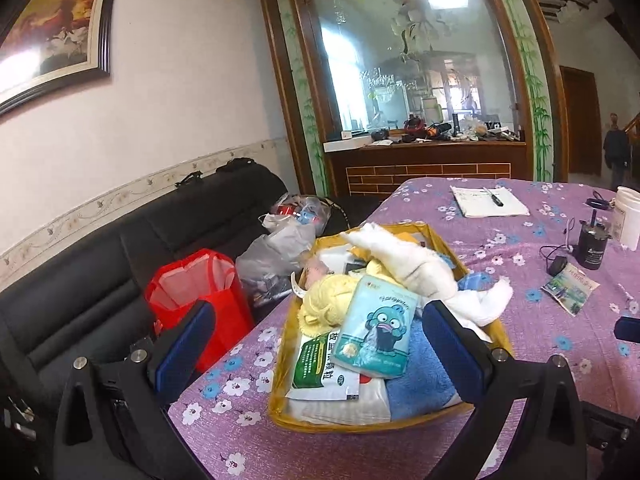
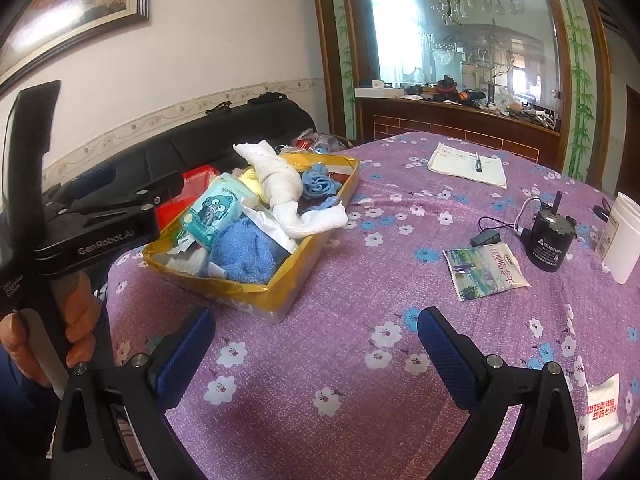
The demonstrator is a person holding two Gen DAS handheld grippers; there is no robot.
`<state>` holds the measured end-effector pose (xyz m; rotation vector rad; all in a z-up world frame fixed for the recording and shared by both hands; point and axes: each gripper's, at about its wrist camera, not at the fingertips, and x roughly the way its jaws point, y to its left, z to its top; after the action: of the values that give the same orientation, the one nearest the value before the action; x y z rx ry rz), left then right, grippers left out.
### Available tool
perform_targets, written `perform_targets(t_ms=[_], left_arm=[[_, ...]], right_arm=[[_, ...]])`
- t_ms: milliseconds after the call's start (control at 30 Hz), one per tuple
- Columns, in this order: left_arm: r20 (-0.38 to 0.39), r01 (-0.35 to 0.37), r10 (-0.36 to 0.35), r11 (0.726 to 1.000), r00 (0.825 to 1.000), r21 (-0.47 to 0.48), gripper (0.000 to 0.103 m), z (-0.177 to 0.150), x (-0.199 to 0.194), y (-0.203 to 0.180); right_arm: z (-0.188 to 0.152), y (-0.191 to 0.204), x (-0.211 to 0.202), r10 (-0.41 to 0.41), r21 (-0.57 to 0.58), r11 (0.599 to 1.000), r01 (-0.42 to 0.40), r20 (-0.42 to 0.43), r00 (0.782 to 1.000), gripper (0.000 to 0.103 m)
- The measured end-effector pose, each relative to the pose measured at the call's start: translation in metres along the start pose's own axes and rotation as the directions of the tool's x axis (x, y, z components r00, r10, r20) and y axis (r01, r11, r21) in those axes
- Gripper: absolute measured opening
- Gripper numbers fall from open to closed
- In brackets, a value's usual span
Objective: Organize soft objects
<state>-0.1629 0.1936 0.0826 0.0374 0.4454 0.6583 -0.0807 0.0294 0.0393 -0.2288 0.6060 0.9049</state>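
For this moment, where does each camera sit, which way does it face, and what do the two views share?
Left wrist: on the left tool, open, low over the yellow box, facing across its contents toward the sofa and the mirror; only its own two fingers show.
Right wrist: on the right tool, open, over bare tablecloth, facing the same way; the box lies ahead to its left, with the left tool and the holding hand at the edge.
Shared: box, white towel, tissue pack, notebook.

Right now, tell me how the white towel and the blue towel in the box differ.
The knotted white terry towel lies on top of the pile, one end hanging over the rim of the yellow taped cardboard box; the fluffy blue terry towel sits low inside, partly under a tissue pack. White is twisted long; blue is bunched. Both are soft terry.
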Motion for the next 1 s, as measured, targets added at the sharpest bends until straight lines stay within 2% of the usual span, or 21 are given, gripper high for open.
perform_targets(t_ms=[400, 1000], left_arm=[[-0.050, 0.045, -0.047, 0.998, 0.998, -0.036, 0.103, -0.006, 0.010, 0.006], [-0.088, 0.010, -0.011, 1.000, 0.996, -0.007, 0.103, -0.010, 0.014, 0.002]], right_arm=[[-0.001, 0.001, 0.005, 0.013, 0.005, 1.000, -0.013, -0.028, 1.000, 0.103], [-0.001, 0.005, 0.005, 0.006, -0.021, 1.000, -0.006, -0.024, 1.000, 0.103]])
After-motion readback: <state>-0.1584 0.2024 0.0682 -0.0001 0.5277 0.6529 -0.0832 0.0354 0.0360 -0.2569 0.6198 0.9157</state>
